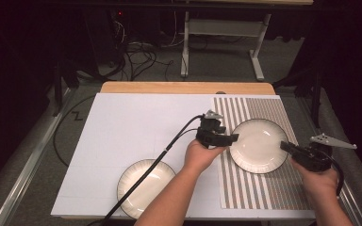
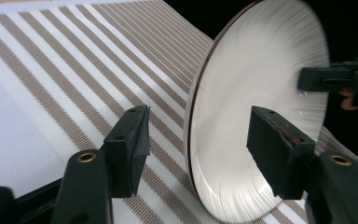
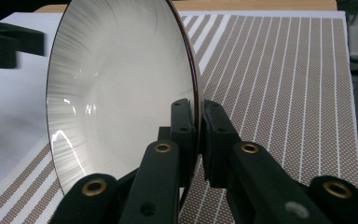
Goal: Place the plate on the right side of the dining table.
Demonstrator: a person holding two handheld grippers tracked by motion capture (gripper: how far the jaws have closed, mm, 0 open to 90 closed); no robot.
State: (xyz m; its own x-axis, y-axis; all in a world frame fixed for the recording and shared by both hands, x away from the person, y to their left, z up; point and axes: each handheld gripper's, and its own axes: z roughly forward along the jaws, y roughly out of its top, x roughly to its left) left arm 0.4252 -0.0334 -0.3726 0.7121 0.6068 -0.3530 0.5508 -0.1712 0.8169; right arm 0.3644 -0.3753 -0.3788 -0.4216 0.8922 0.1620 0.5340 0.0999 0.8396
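A white plate with a dark rim (image 1: 258, 145) lies over the striped placemat (image 1: 264, 190). My right gripper (image 1: 286, 147) is shut on its right rim; in the right gripper view the jaws (image 3: 198, 135) pinch the edge of the plate (image 3: 121, 93). My left gripper (image 1: 230, 138) is at the plate's left rim and open. In the left gripper view its fingertips (image 2: 133, 140) stand either side of the rim of the plate (image 2: 261, 93), one under it and one over the inside. A second, similar plate (image 1: 136, 181) rests on the white board, partly under my left forearm.
The white board (image 1: 136, 122) covers the left and middle of the wooden table (image 1: 184, 87). The left gripper's cable (image 1: 169, 143) trails across the board and the second plate. Beyond the table, the floor holds cables and a white frame's legs (image 1: 257, 61).
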